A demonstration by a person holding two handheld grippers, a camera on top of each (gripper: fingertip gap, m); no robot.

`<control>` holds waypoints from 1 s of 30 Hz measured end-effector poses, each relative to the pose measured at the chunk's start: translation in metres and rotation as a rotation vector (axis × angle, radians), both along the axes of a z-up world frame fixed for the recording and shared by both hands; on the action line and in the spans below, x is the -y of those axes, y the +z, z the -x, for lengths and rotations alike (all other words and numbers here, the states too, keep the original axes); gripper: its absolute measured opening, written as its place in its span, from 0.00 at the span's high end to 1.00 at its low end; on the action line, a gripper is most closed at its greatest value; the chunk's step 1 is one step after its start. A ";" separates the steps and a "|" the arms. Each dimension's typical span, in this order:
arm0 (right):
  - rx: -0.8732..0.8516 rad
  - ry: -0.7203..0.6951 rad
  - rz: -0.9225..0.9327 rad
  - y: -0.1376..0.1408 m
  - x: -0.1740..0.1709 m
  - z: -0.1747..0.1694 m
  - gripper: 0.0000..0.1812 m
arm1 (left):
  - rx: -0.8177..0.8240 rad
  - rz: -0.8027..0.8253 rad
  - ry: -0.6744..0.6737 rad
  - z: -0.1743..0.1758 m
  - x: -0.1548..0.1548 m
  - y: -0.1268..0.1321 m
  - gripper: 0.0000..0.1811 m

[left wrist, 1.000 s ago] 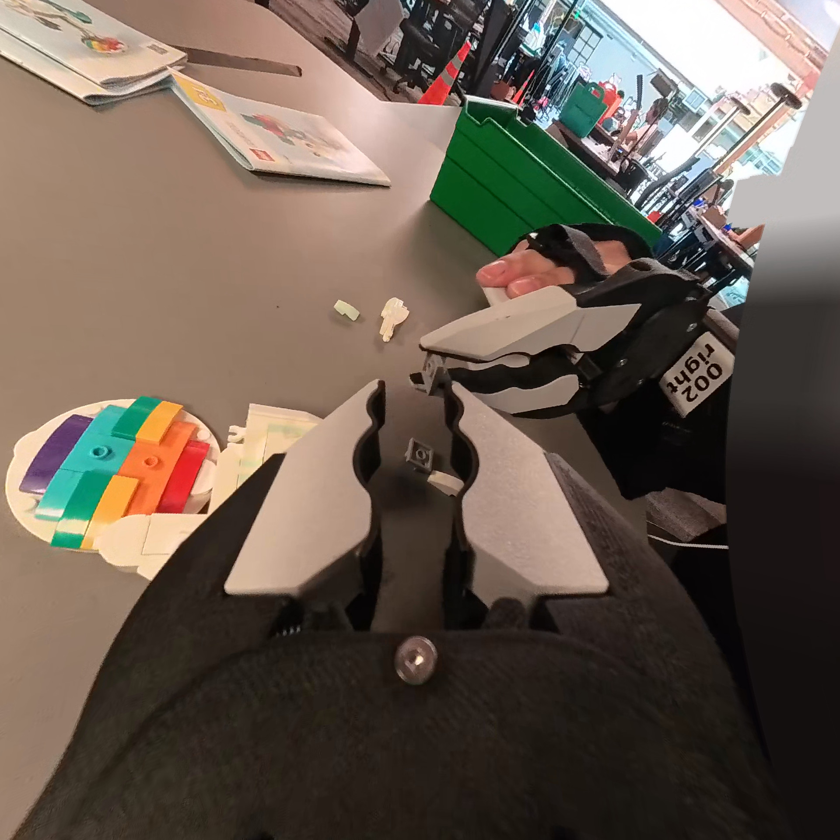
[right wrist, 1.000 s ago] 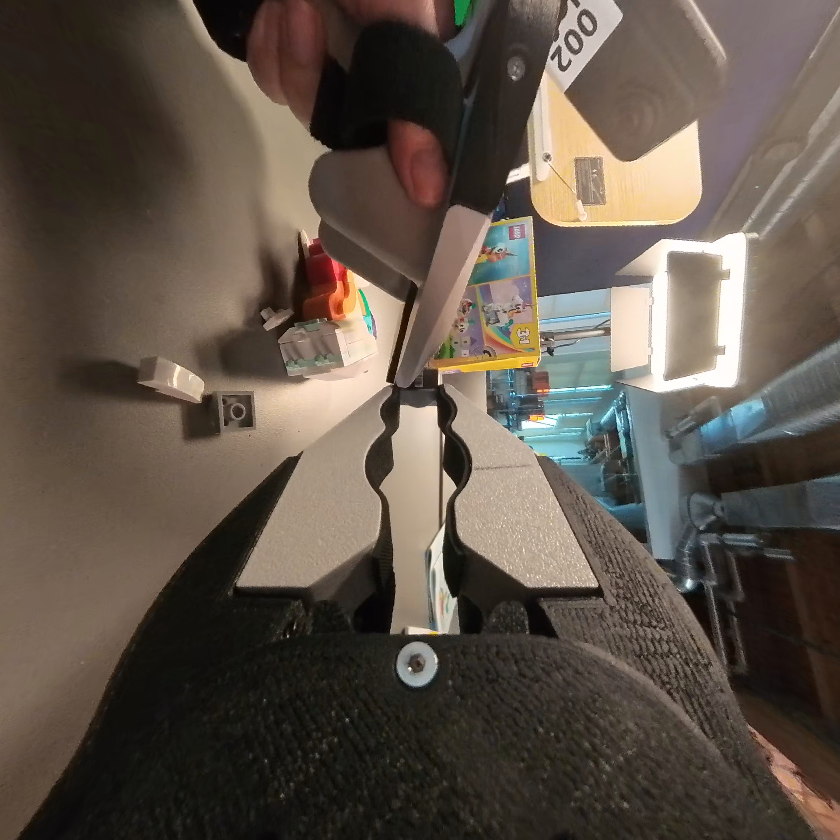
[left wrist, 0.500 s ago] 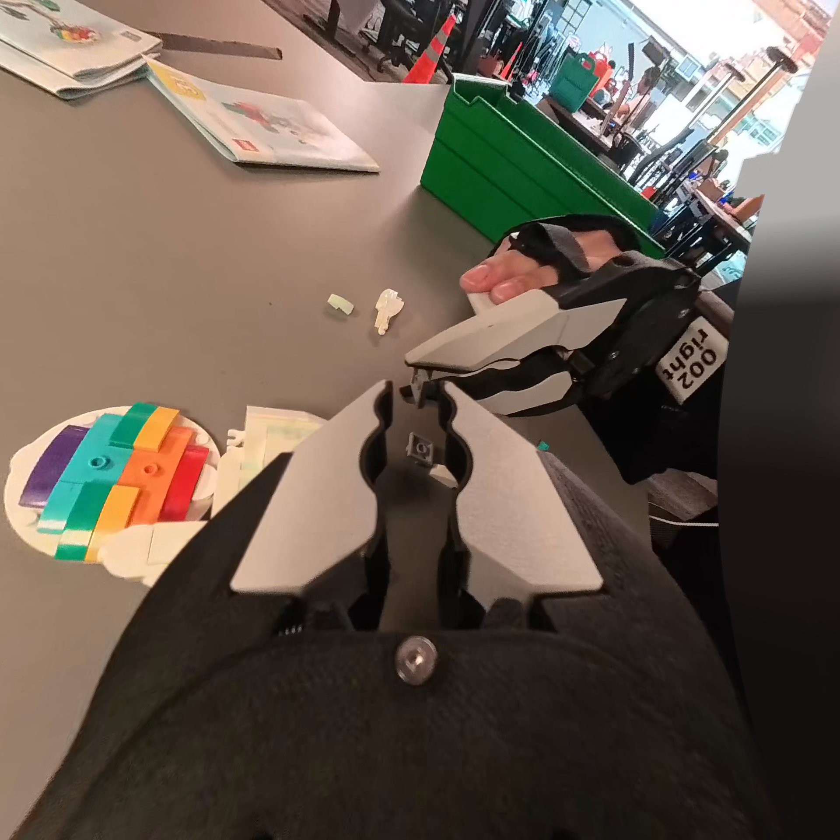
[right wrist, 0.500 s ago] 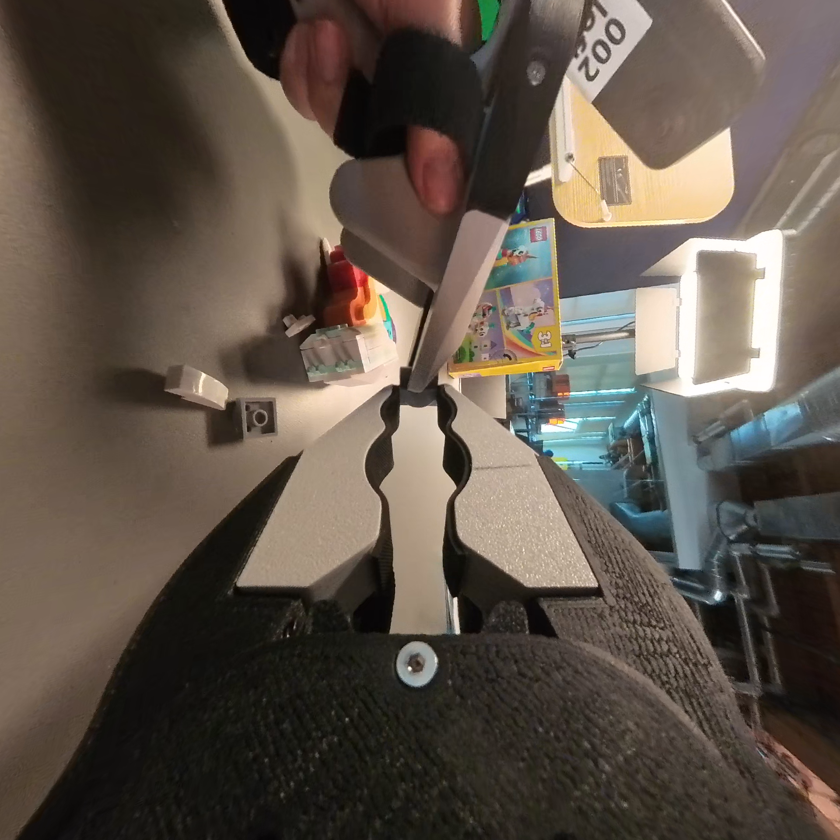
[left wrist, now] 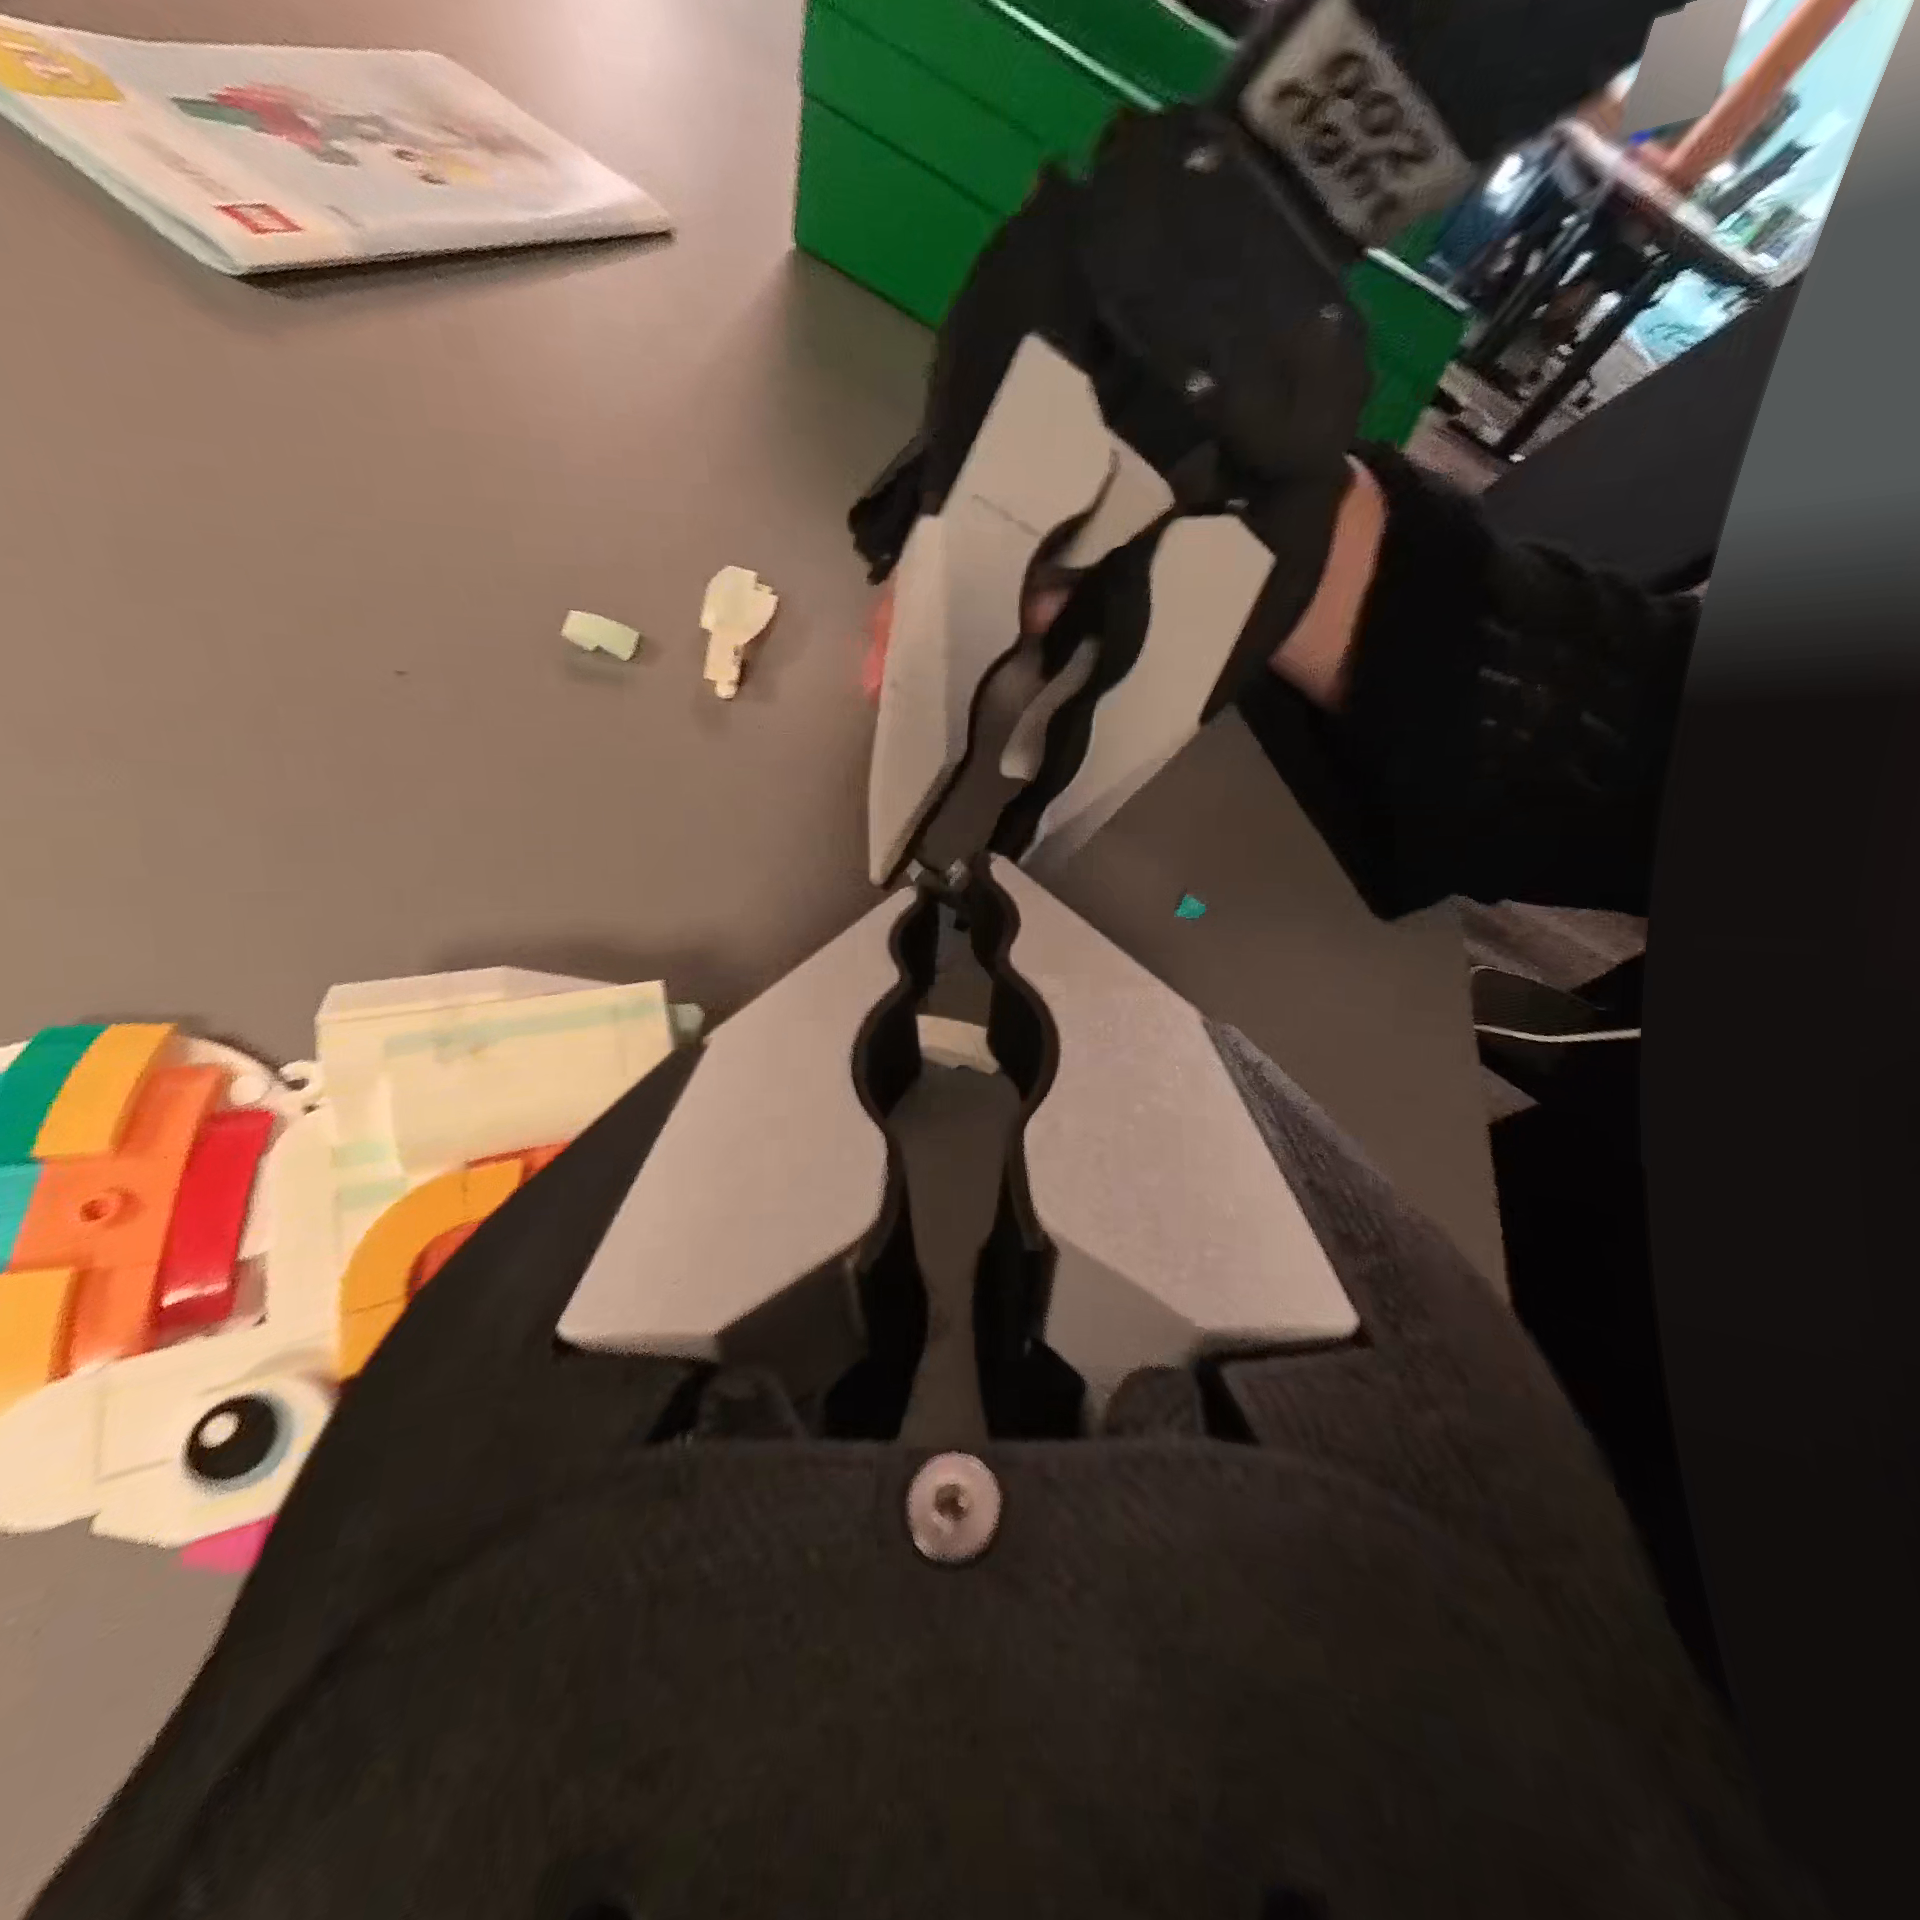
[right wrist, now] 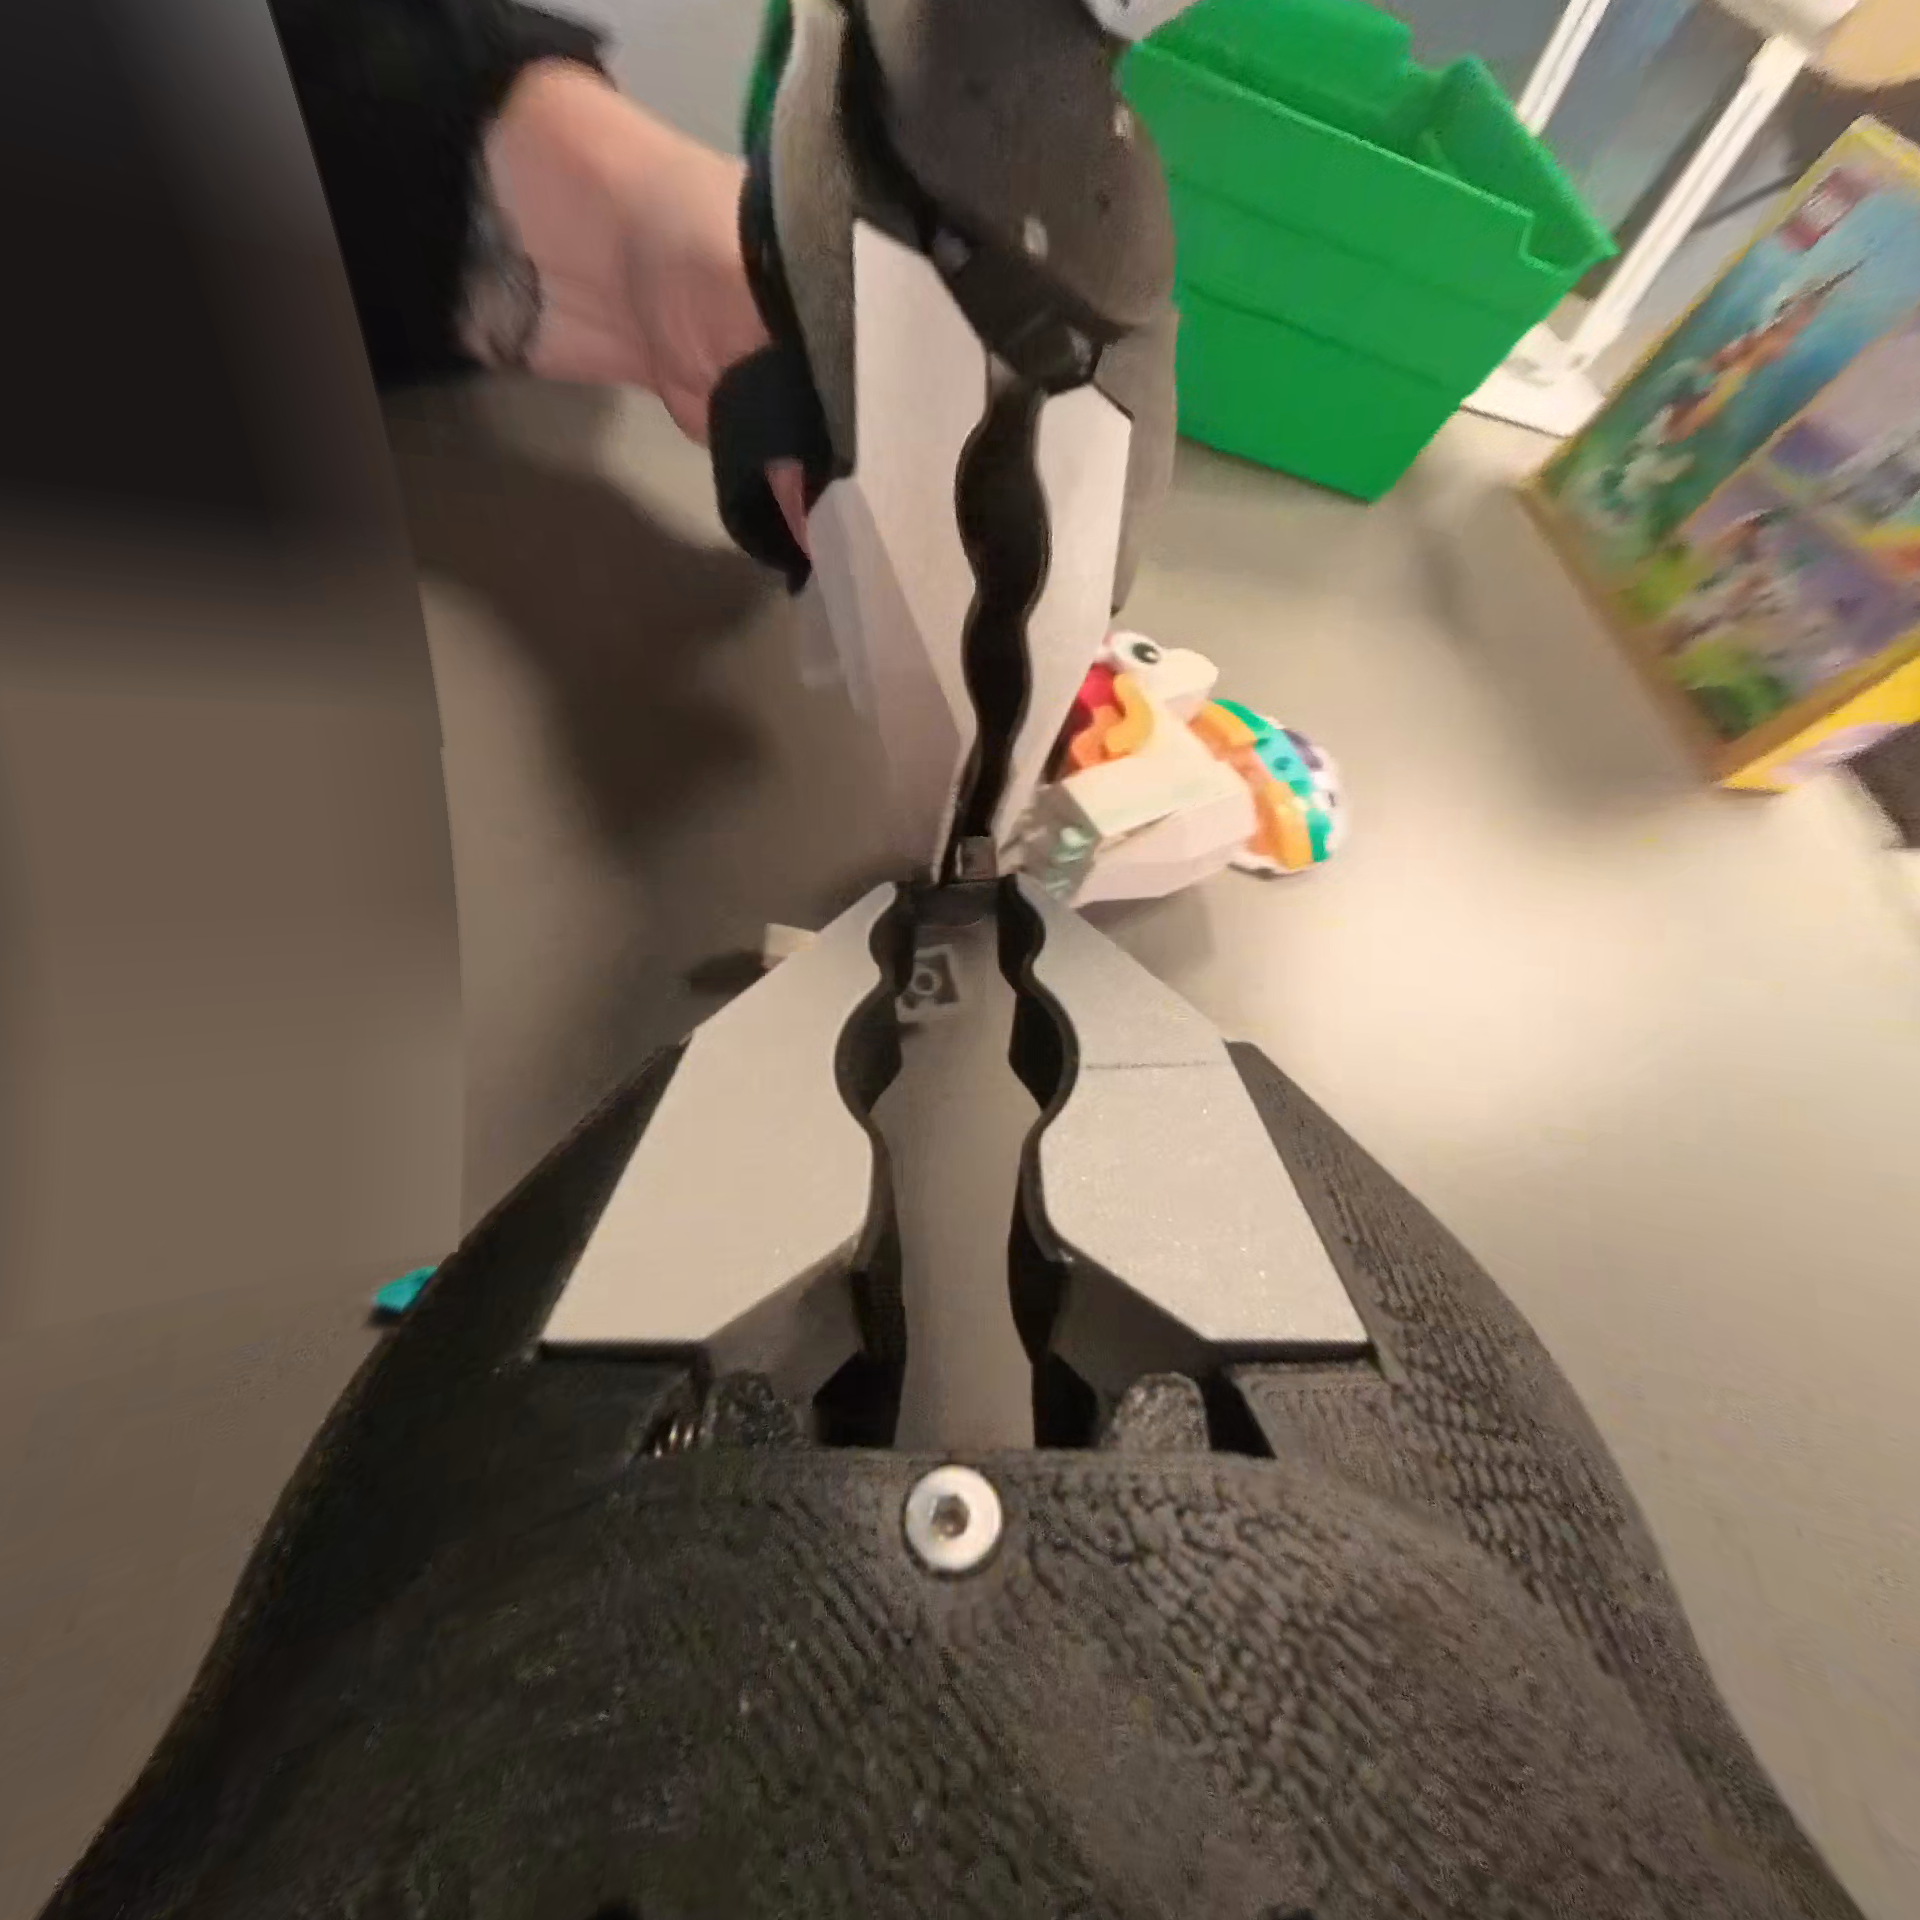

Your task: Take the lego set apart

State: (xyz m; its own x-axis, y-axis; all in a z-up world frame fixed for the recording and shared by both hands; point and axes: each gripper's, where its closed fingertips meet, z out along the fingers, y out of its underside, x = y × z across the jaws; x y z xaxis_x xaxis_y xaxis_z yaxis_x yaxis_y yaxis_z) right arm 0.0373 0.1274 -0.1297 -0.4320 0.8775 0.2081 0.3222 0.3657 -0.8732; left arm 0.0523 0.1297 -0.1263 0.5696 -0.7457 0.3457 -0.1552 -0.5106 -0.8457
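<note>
My left gripper [left wrist: 948, 902] and my right gripper [right wrist: 951, 896] meet tip to tip above the grey table. Both are shut on one small dark grey lego piece [left wrist: 951, 883], which also shows in the right wrist view [right wrist: 975, 858]. The right gripper [left wrist: 940, 868] comes in from above in the left wrist view; the left gripper [right wrist: 971, 847] does the same in the right wrist view. The rainbow unicorn lego model [left wrist: 156, 1195] lies on the table left of my left gripper and also shows in the right wrist view [right wrist: 1164, 790].
Loose pieces lie on the table: a pale green one [left wrist: 601, 634], a white one [left wrist: 736, 623], a teal one [left wrist: 1190, 907], a white slope [left wrist: 951, 1039] and a grey stud plate [right wrist: 925, 982]. A green bin [left wrist: 914, 177], a booklet [left wrist: 343, 135] and the set's box [right wrist: 1766, 468] stand farther off. My left and right fingertips are right by each other. My right gripper's tips are some 4 centimeters from the white slope [left wrist: 951, 1039].
The right gripper has swung round from lying sideways to pointing straight at the left one. The left gripper has closed on the grey piece and moved nearer the model.
</note>
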 end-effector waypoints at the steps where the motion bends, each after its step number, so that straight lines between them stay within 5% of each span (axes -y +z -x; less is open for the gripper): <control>1: 0.004 0.021 0.075 0.002 0.003 -0.003 0.92 | 0.019 0.003 -0.016 -0.003 0.002 0.002 0.98; 5: 0.002 0.038 0.197 0.005 0.004 -0.005 0.92 | 0.094 0.028 -0.023 -0.005 0.003 0.006 0.98; 12: -0.109 -0.127 -0.157 0.009 -0.015 0.013 0.89 | 0.111 0.031 0.136 0.025 -0.012 0.002 0.97; 26: -0.099 -0.158 -0.544 0.003 -0.013 0.025 0.93 | 0.175 0.139 0.141 0.029 -0.011 -0.001 0.97; 30: -0.314 -0.210 -0.507 0.055 -0.009 0.019 0.94 | 0.156 0.105 0.309 0.072 -0.023 0.001 0.97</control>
State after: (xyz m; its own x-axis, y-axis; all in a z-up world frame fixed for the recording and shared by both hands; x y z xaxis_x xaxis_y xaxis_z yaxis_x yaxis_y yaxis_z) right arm 0.0187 0.1368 -0.0744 -0.1123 0.6962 0.7090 0.1885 0.7155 -0.6727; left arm -0.0195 0.1527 -0.1256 0.6973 -0.5020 0.5116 0.1468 -0.5986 -0.7875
